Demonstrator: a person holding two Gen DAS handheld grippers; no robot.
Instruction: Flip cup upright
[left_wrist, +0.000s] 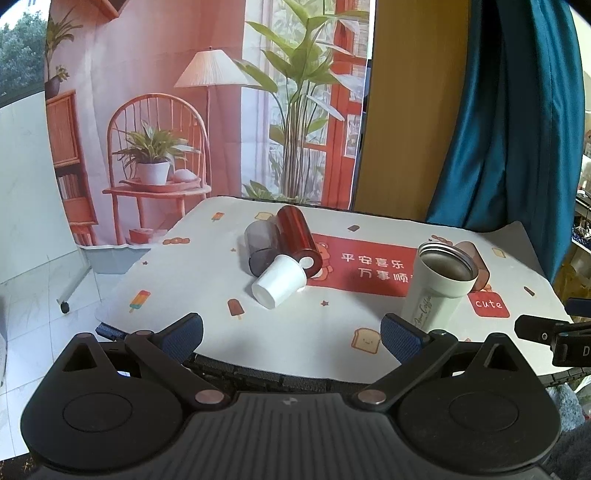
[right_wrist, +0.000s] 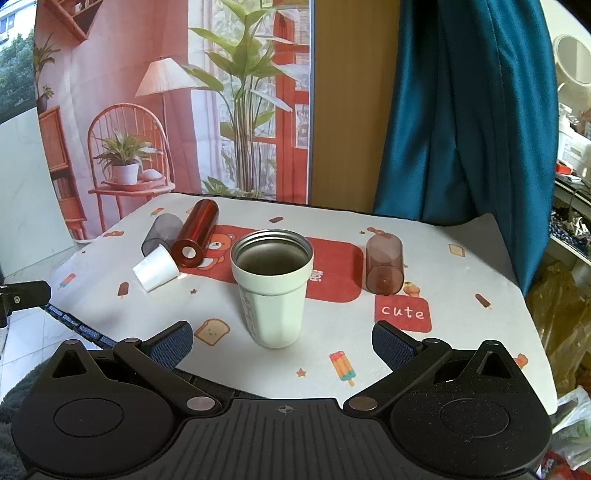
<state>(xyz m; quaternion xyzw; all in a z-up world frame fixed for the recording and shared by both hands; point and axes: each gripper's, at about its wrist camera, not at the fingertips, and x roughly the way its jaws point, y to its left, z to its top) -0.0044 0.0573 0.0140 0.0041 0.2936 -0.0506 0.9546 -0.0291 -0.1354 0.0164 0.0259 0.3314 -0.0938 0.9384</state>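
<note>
A white steel-lined cup (right_wrist: 272, 284) stands upright, mouth up, in the middle of the table; it also shows in the left wrist view (left_wrist: 439, 284). A small white paper cup (left_wrist: 279, 282) (right_wrist: 156, 273) lies on its side. A red cylinder cup (left_wrist: 299, 240) (right_wrist: 195, 234) and a grey translucent cup (left_wrist: 260, 243) (right_wrist: 162, 232) lie on their sides beside it. A brown translucent cup (right_wrist: 384, 264) lies on its side to the right. My left gripper (left_wrist: 291, 334) is open and empty at the table's near edge. My right gripper (right_wrist: 282, 341) is open and empty, just short of the white cup.
The table (right_wrist: 461, 295) has a white patterned cloth with a red panel. A printed backdrop (left_wrist: 184, 110) hangs behind, a blue curtain (right_wrist: 461, 110) at the back right. The table's right edge borders bags and clutter (right_wrist: 561, 295).
</note>
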